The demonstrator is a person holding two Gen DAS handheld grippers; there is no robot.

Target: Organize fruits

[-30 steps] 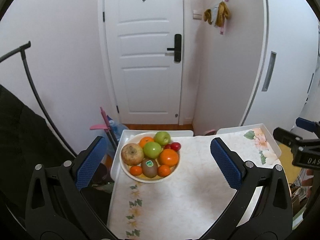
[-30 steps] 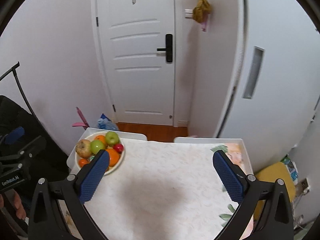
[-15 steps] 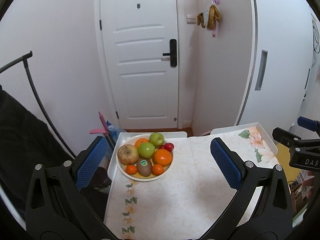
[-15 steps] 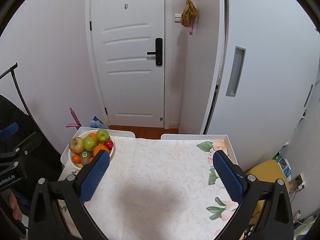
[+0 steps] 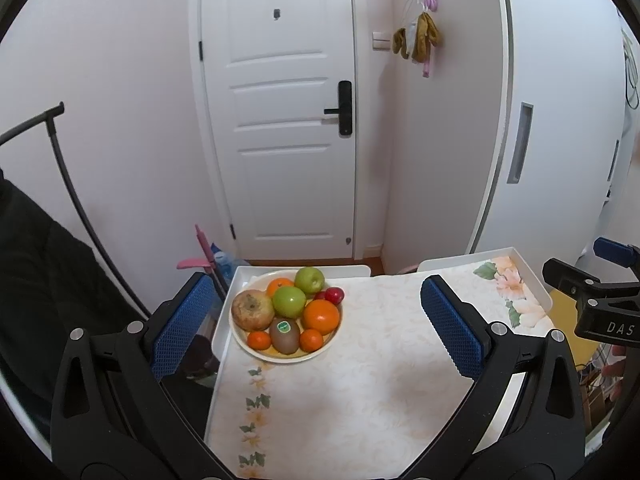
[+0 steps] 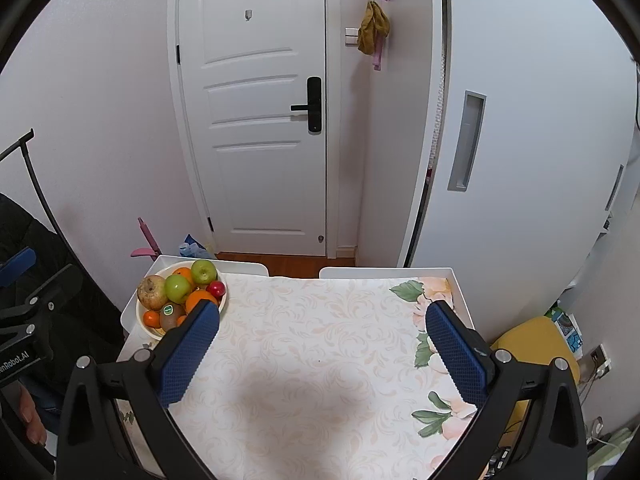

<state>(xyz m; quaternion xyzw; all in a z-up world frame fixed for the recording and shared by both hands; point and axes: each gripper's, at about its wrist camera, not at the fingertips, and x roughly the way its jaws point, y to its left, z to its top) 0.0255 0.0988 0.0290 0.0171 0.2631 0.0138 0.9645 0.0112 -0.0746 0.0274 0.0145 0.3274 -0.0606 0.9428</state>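
We find the left gripper (image 5: 320, 332) held above the near part of the table (image 5: 360, 380), pointed forward and slightly down, its blue-padded fingers (image 5: 182, 326) spread wide with nothing between them. The right gripper (image 6: 324, 354) hangs in a like pose over the middle of the table, fingers (image 6: 456, 354) equally wide apart and empty; in the left wrist view its black body (image 5: 592, 300) shows at the right edge, well apart from the fruit. The table carries a pale floral cloth (image 6: 320, 340) and raised white rims (image 6: 460, 292). At its far left corner stands a shallow cream bowl (image 5: 286, 356), resting on the cloth just inside the rim. We count in the bowl a brownish apple (image 5: 253, 310) at the left, two green apples (image 5: 289, 301) (image 5: 309, 280), a large orange (image 5: 321, 317), a second orange (image 5: 279, 285) at the back partly hidden, two small tangerines (image 5: 259, 340) (image 5: 311, 340) at the front, a kiwi (image 5: 284, 335) bearing a green sticker between them, and a small red fruit (image 5: 334, 295) at the right rear. In the right wrist view the left finger pad (image 6: 188, 354) overlaps the near edge of the bowl (image 6: 148, 330). The rest of the cloth holds no fruit.
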